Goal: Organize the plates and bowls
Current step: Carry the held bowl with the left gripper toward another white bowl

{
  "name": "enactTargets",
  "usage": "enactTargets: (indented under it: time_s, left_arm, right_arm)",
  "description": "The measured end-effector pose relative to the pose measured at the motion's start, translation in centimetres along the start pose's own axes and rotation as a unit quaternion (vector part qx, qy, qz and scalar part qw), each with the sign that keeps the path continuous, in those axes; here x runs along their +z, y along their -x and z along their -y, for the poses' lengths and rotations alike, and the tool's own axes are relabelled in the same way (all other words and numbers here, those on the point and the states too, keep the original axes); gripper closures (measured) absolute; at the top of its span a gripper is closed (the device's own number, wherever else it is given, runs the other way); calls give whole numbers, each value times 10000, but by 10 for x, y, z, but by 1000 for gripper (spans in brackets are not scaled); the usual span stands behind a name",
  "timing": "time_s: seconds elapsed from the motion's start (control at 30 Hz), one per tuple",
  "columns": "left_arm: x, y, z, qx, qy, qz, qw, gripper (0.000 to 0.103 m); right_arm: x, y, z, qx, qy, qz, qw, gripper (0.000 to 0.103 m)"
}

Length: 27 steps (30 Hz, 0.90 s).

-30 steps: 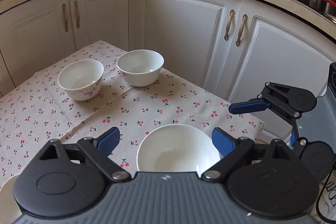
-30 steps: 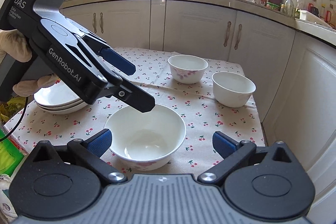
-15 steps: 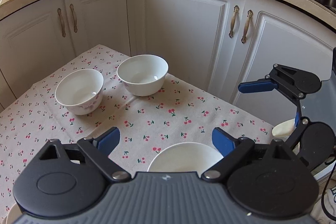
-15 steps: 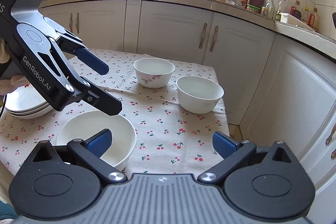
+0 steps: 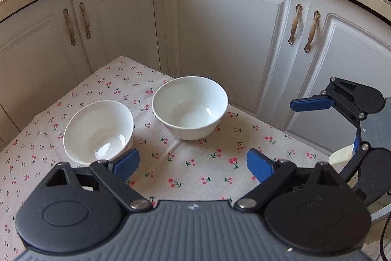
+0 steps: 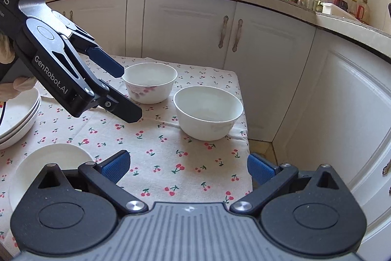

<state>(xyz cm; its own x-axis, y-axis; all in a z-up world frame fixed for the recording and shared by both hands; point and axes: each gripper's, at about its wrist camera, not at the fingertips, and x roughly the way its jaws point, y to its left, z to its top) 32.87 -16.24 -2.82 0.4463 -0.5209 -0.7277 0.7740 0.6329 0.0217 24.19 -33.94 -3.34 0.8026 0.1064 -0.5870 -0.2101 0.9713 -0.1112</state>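
So both my tools are up over the surface (image 6: 171,163) with the cherry-print cloth, each pointing down at an angle. My left tool (image 5: 193,164) has its jaws spread wide with nothing between the blue pads, just cloth showing in the gap. Same deal with my right tool (image 6: 188,166): wide open, holding nothing.

Bowls: the plain white bowl (image 6: 208,112) sits toward the far right corner of the surface, close to the edge by the white cabinets (image 6: 185,26). Just to its left and a touch farther back is the bowl with the pink flower print (image 6: 149,82); the two are near each other but not touching. From the left wrist view they're the plain one (image 5: 190,107) on the right and the flowered one (image 5: 99,130) on the left, right past my left pad.

There's a third white bowl (image 6: 52,158) at the near left, partly hidden behind my right tool's body. Farther left is a stack of shallow plates (image 6: 18,115), cut off by the frame edge, with a gloved hand (image 6: 17,87) just above them.
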Motion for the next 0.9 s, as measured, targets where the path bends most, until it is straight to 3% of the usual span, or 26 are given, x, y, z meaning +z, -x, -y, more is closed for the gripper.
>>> enactTargets:
  time_s: [0.43,0.9]
  left_arm:
    - [39,-62,-23,-14,30,-122,9999,9]
    - [53,-108,-29,-127,-71,-343,9993,13]
  right_arm:
    - [16,-48,22,-72,-385,23,9992,0]
    - [22,-86,24,-132,-66,-17,9999,1]
